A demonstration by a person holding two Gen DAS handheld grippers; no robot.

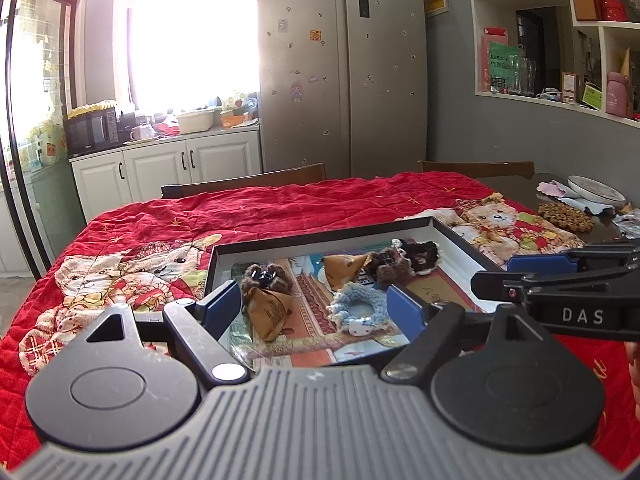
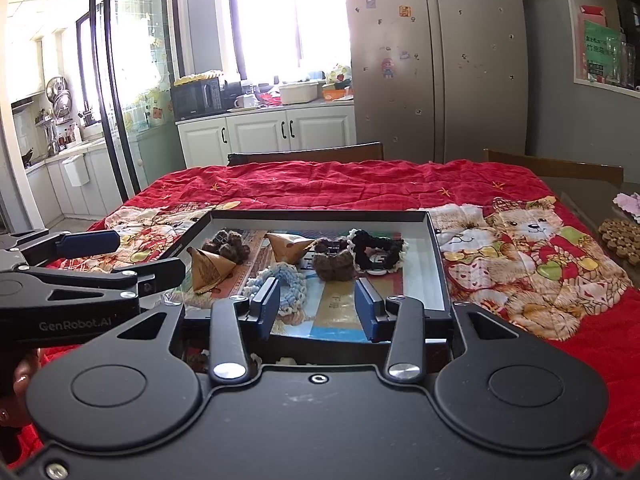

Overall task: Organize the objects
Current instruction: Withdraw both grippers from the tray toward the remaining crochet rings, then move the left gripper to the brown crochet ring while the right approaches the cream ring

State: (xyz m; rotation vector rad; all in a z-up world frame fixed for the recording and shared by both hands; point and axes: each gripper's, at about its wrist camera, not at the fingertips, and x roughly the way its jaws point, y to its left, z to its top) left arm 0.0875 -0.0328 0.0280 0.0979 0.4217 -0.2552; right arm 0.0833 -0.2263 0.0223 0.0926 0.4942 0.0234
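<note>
A shallow black tray (image 1: 320,236) with white inner walls lies on a red bear-print quilt. In it are two tan pyramid packets (image 1: 266,312) (image 1: 344,268), a pale blue crochet scrunchie (image 1: 356,306), brown crochet pieces (image 1: 392,268) and a black one (image 1: 420,256). My left gripper (image 1: 314,312) hovers wide open over the tray's near side, apart from the items. My right gripper (image 2: 317,310) is partly open over the tray's (image 2: 320,214) near edge, nothing between its pads. The blue scrunchie (image 2: 290,276) lies just beyond its left finger (image 2: 266,308).
Red quilt (image 2: 360,184) covers the table. A wooden bead trivet (image 1: 564,216) and a plate (image 1: 596,192) sit at the far right on bare tabletop. Two chair backs (image 1: 248,180) stand behind the table, with a fridge (image 1: 340,80) and white cabinets beyond.
</note>
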